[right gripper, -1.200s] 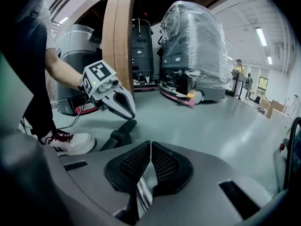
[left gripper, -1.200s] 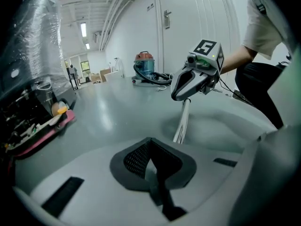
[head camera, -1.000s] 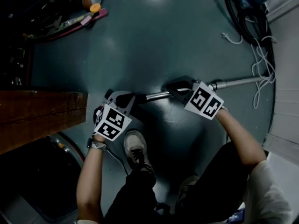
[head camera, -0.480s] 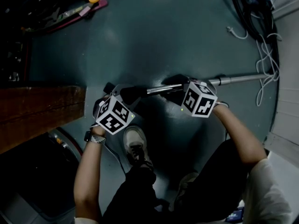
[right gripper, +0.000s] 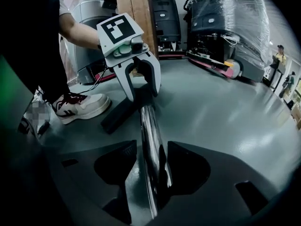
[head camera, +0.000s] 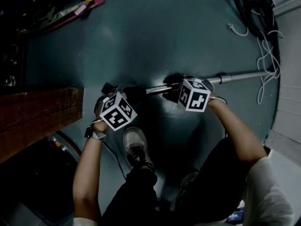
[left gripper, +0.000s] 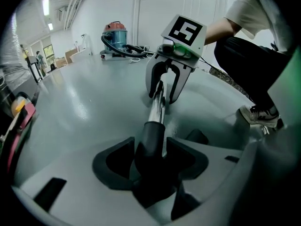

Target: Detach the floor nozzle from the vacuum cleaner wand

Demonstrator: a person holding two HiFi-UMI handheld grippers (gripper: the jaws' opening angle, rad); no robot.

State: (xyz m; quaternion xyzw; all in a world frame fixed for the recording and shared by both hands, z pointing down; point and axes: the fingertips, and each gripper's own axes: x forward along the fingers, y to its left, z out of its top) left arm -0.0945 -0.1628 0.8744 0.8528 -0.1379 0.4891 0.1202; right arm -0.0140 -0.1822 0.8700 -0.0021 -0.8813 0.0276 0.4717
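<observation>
The chrome wand (head camera: 235,76) lies low over the floor, joined at its left end to the black floor nozzle (head camera: 110,88). My left gripper (head camera: 116,94) straddles the nozzle's black neck (left gripper: 150,140). Its jaws are opening, with the neck between the pads and small gaps showing. My right gripper (head camera: 175,89) straddles the chrome tube (right gripper: 150,131) further right. Its jaws are opening too, and the tube runs between the pads without being pressed. Each gripper shows in the other's view: the right gripper (left gripper: 164,86) over the wand (left gripper: 157,108), the left gripper (right gripper: 139,86) over the nozzle (right gripper: 117,114).
A wooden bench (head camera: 37,112) stands at the left. The person's shoe (head camera: 136,147) rests just below the nozzle. White cords (head camera: 263,55) and dark hoses lie at the right by the canister vacuum (left gripper: 115,34). Tools (head camera: 87,6) lie at the top left.
Both grippers have sunk toward the floor and tilted forward. Their jaws were shut on the neck and the tube; now both stand apart around them.
</observation>
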